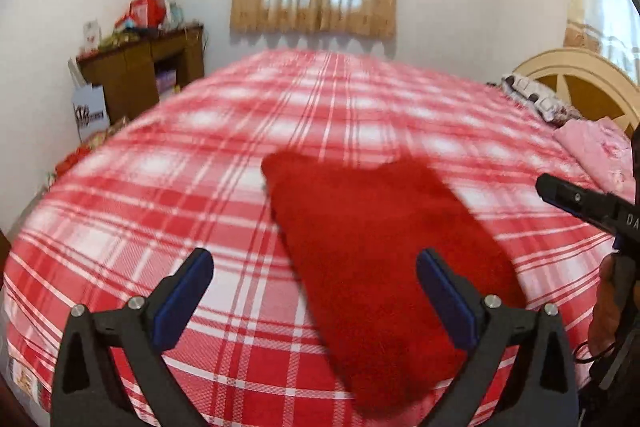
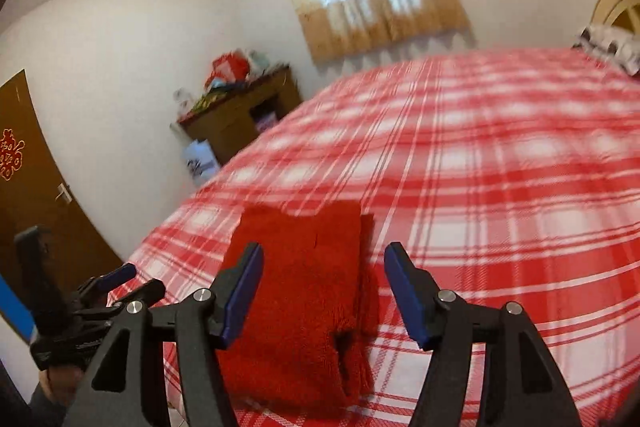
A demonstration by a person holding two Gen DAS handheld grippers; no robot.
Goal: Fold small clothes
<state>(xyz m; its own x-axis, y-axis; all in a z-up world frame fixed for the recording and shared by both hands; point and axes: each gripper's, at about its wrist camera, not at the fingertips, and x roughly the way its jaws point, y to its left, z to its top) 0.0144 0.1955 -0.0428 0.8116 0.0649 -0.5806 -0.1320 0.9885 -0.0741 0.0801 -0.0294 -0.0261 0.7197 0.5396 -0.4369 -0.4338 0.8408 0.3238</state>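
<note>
A red fuzzy garment [image 1: 380,247] lies folded into a narrow stack on the red-and-white plaid bed [image 1: 200,167]. My left gripper [image 1: 314,259] hovers above its near left side, jaws wide open and empty. In the right wrist view the same garment [image 2: 304,307] sits straight ahead and below. A second folded layer shows along its right edge. My right gripper [image 2: 324,251] stands open over it, and its pads touch no cloth. The left gripper [image 2: 134,283] also shows at the lower left of that view, off the bed's corner.
A pink pillow [image 1: 600,151] and a patterned one [image 1: 536,99] lie by the wooden headboard [image 1: 580,83] at the right. A cluttered brown cabinet [image 1: 140,75] stands by the far wall. A brown door [image 2: 32,187] is at the left.
</note>
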